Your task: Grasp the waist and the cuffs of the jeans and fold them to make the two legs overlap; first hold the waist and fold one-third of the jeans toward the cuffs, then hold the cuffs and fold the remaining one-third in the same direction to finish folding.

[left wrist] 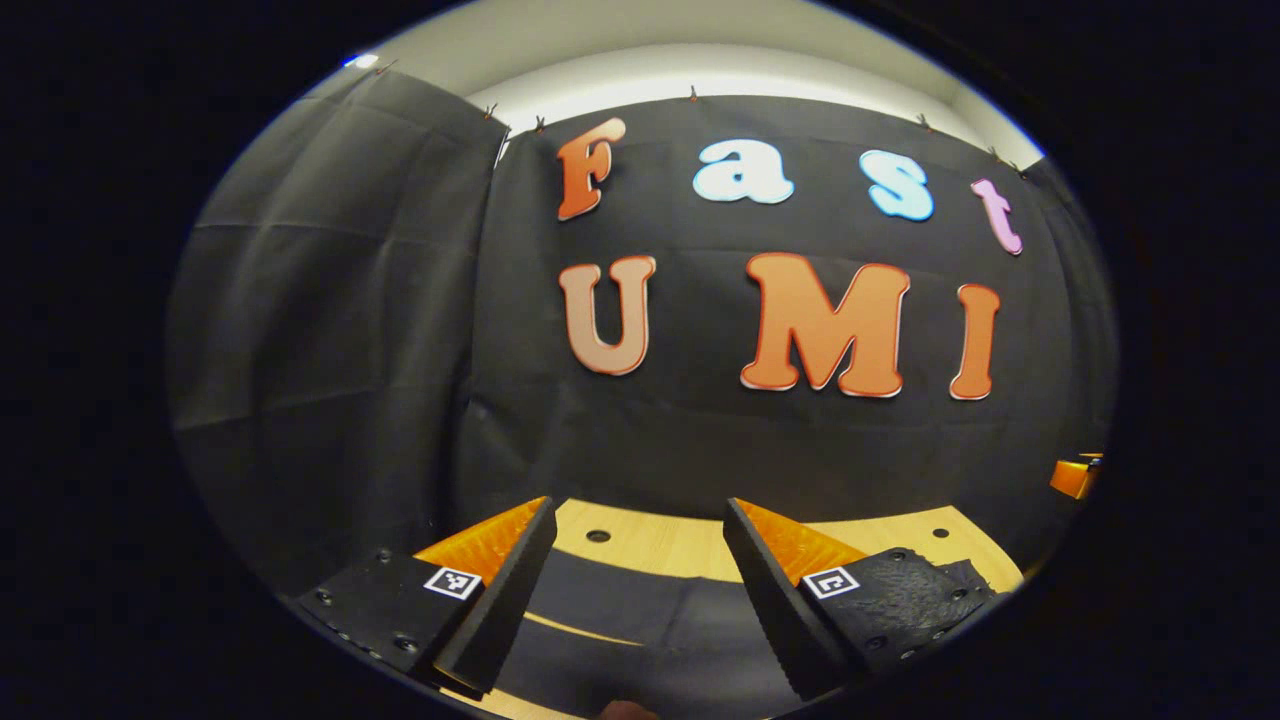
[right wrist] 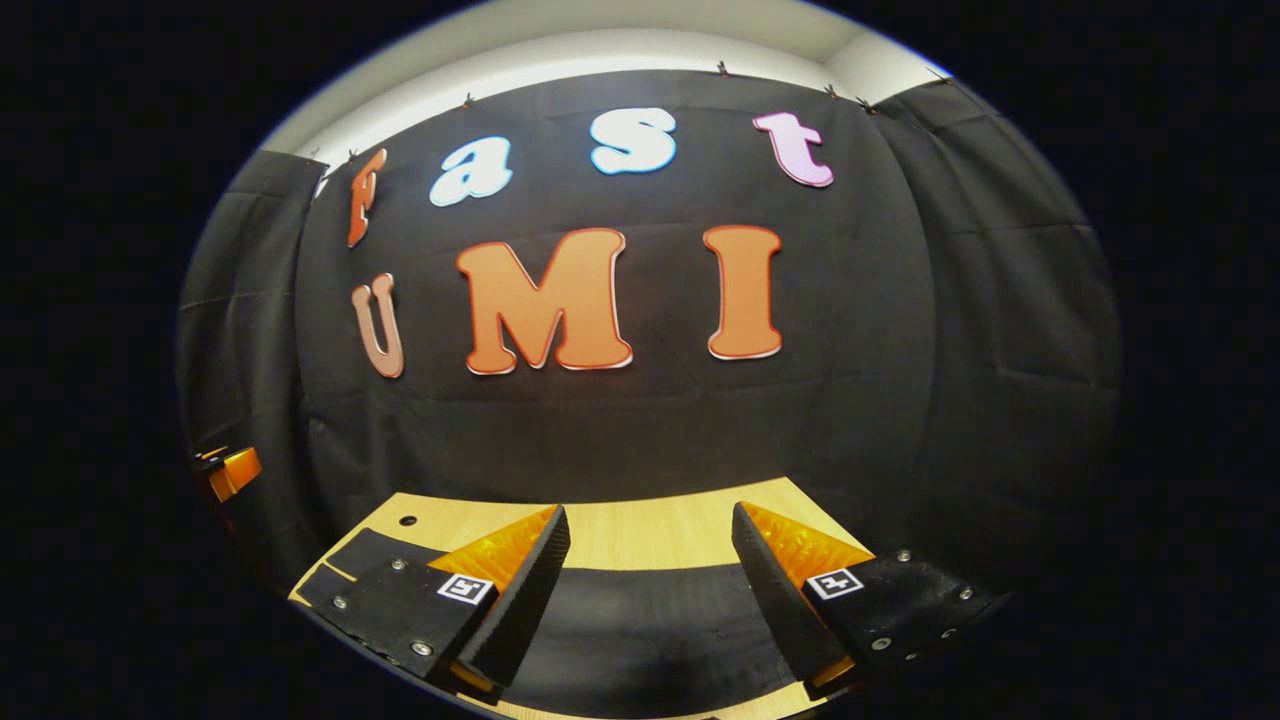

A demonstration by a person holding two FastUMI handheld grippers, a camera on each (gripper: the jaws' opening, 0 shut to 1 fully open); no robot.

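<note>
Dark jeans (left wrist: 640, 620) lie flat on the wooden table (left wrist: 680, 545), low in the left gripper view. My left gripper (left wrist: 640, 520) hovers above them, open, with nothing between its fingers. In the right gripper view the same dark jeans (right wrist: 650, 620) spread across the wooden table (right wrist: 650, 535) below my right gripper (right wrist: 650, 525), which is also open and holds nothing. The other gripper shows as a small piece at the right edge of the left gripper view (left wrist: 1075, 475) and at the left edge of the right gripper view (right wrist: 230, 470).
The black cloth wall (left wrist: 700, 440) stands close behind the table's far edge. Small round holes (left wrist: 598, 536) dot the tabletop near that edge. A strip of bare wood runs between the jeans and the wall.
</note>
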